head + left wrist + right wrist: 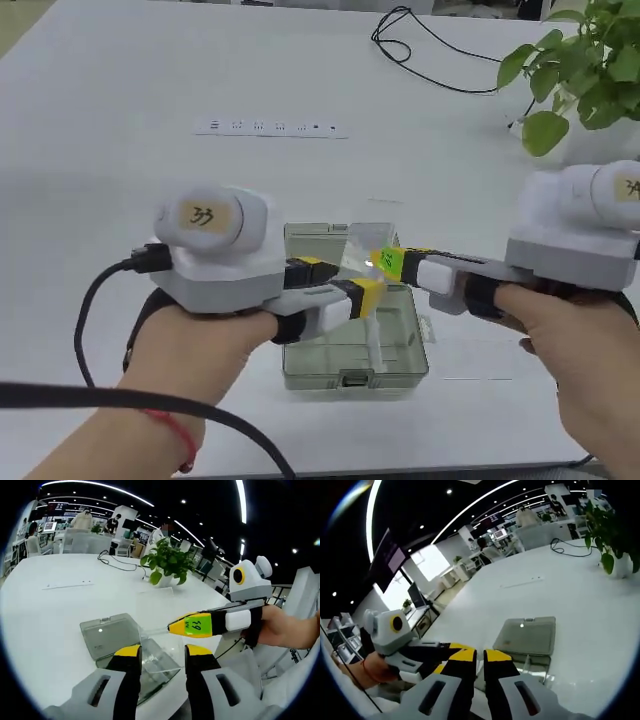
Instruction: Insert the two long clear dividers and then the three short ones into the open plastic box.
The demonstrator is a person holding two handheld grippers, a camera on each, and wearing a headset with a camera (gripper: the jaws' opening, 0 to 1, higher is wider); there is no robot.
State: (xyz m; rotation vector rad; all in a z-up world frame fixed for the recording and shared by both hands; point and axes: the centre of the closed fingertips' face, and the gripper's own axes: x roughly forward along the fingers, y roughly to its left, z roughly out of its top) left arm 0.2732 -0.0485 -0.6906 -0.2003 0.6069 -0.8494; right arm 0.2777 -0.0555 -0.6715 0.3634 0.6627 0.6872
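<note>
Because the open plastic box [310, 362] sits at the near centre of the white table [120, 90] with its lid [318, 238] folded back on the far side, both grippers meet directly over it. From the right, the right gripper [386, 263] has its jaws clenched almost together, apparently pinching a clear divider [358, 255] by 1 end so that it hangs above the opening, probably to line it up with the slots. The piece is transparent and its outline is hard to trace. From the left, the left gripper [366, 295] has its jaws apart, released, with nothing visibly between them, likely poised to steady or guide that divider. 1 pale strip [375, 345] stands across the box, seemingly a seated divider. As for writing, the left gripper's housing carries a tag [203, 216] reading 33, a green sticker [194, 626] on the right gripper's jaw seems to read 39, and the tag on the right housing is cut off at the frame edge.
</note>
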